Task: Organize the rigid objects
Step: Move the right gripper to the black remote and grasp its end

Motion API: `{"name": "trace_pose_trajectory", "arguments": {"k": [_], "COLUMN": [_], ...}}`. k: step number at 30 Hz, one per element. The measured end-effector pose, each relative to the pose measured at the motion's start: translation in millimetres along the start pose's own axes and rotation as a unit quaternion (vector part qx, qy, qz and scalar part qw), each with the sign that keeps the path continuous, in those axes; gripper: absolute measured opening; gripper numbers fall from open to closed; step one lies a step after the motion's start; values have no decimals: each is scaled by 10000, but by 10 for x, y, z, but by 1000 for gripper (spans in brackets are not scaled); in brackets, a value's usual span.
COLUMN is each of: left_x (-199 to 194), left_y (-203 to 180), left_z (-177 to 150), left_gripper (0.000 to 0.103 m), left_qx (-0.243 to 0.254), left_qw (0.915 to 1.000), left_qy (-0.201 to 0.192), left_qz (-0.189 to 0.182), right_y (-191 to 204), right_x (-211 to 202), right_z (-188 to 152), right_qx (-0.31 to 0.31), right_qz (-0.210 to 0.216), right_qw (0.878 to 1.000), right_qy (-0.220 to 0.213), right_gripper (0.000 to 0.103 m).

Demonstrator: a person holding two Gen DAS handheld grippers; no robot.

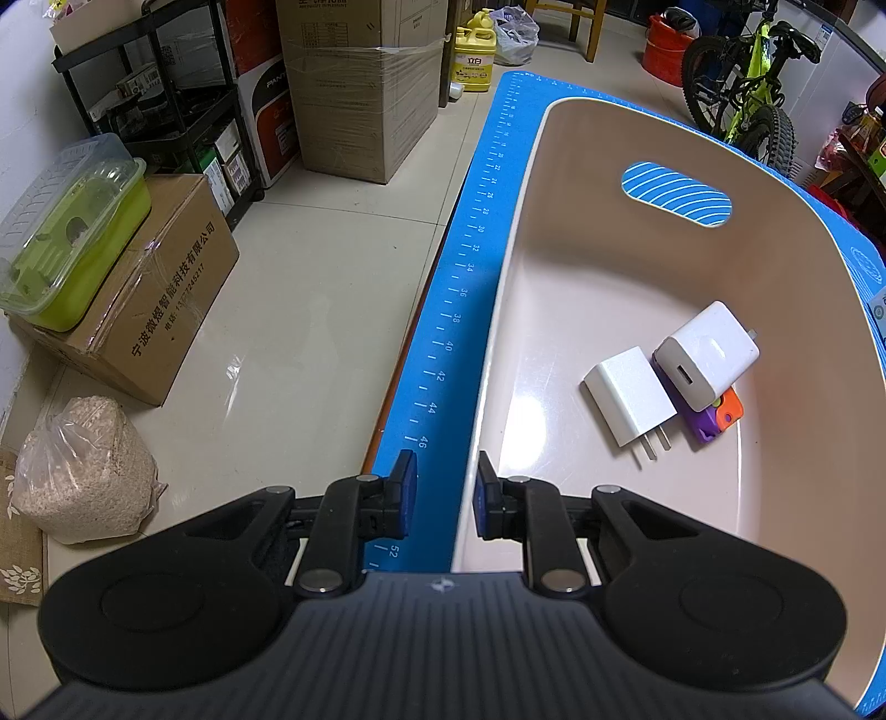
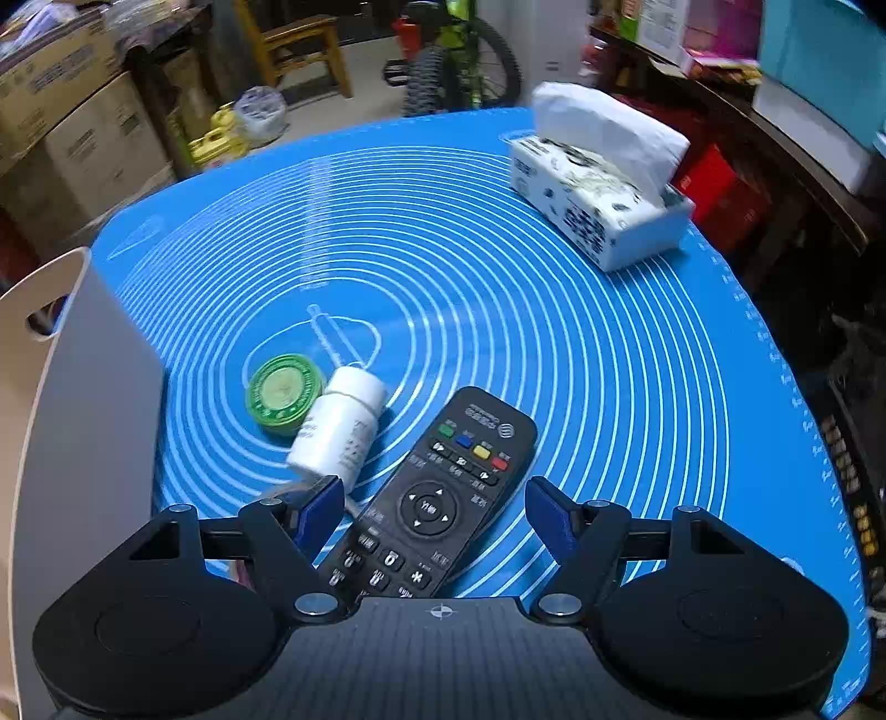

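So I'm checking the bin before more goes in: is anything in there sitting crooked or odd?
One thing: the larger charger sits tilted on top of the purple and orange toy, not flat on the bin floor. The flat charger beside it lies flat. Nothing looks spilled or damaged.

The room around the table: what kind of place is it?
Probably a home storage room or garage. Stacked boxes stand on the tiled floor, a green bicycle is parked behind the table, and a detergent jug sits nearby.
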State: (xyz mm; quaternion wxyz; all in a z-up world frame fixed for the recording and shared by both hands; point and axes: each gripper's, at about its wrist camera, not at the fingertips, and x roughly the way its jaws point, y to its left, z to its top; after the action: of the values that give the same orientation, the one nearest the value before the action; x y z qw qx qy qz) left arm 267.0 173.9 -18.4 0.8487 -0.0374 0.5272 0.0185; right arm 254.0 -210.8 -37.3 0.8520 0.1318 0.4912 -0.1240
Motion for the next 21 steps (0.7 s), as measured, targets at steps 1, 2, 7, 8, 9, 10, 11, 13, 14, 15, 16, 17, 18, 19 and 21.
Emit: {"name": "trace_pose_trajectory", "arguments": {"k": [1, 2, 7, 8, 9, 10, 11, 13, 14, 15, 16, 17, 18, 19, 21], "left_x": [0, 0, 0, -1, 0, 0, 0, -1, -1, -1, 2, 4, 3, 3, 3], "left_y": [0, 1, 0, 0, 0, 0, 0, 12, 19, 20, 34, 37, 38, 39, 39], "left_z": [0, 0, 0, 0, 0, 0, 0, -3, -6, -6, -9, -10, -10, -10, -10], "left_gripper": [24, 24, 24, 24, 24, 24, 25, 25, 25, 25, 25, 25, 25, 25, 25], "left_qx": [3, 3, 1, -1, 0, 1, 0, -10, -15, -19, -22, -24, -22, -24, -27], "left_qw": [10000, 10000, 10000, 10000, 10000, 10000, 10000, 10000, 10000, 10000, 10000, 10000, 10000, 10000, 10000], "left_qy": [0, 1, 0, 0, 0, 0, 0, -1, -1, -1, -1, -1, -1, -1, -1], "left_qz": [2, 3, -1, -3, -2, -1, -2, -12, -17, -22, -25, -26, -26, -26, -28], "right_y": [0, -12, 31, 41, 49, 53, 50, 46, 44, 39, 42, 47, 52, 50, 39], "right_x": [24, 52, 170, 195, 223, 256, 289, 335, 359, 370, 375, 379, 381, 381, 378], "right_z": [4, 9, 37, 29, 20, 17, 15, -6, -17, -29, -35, -35, -35, -38, -40], "right_qx": [80, 165, 395, 423, 447, 476, 529, 661, 708, 761, 788, 787, 797, 835, 895], "right_qz": [-1, 15, 46, 34, 2, -35, -81, -171, -184, -170, -172, -174, -174, -141, -72], "right_qw": [10000, 9999, 9991, 9990, 9989, 9987, 9983, 9974, 9970, 9966, 9965, 9965, 9965, 9962, 9958], "right_qy": [4, 8, 122, 147, 163, 192, 221, 239, 266, 248, 226, 208, 201, 198, 204], "right_gripper": [77, 77, 77, 77, 77, 77, 77, 77, 77, 77, 77, 77, 76, 74, 68]}}
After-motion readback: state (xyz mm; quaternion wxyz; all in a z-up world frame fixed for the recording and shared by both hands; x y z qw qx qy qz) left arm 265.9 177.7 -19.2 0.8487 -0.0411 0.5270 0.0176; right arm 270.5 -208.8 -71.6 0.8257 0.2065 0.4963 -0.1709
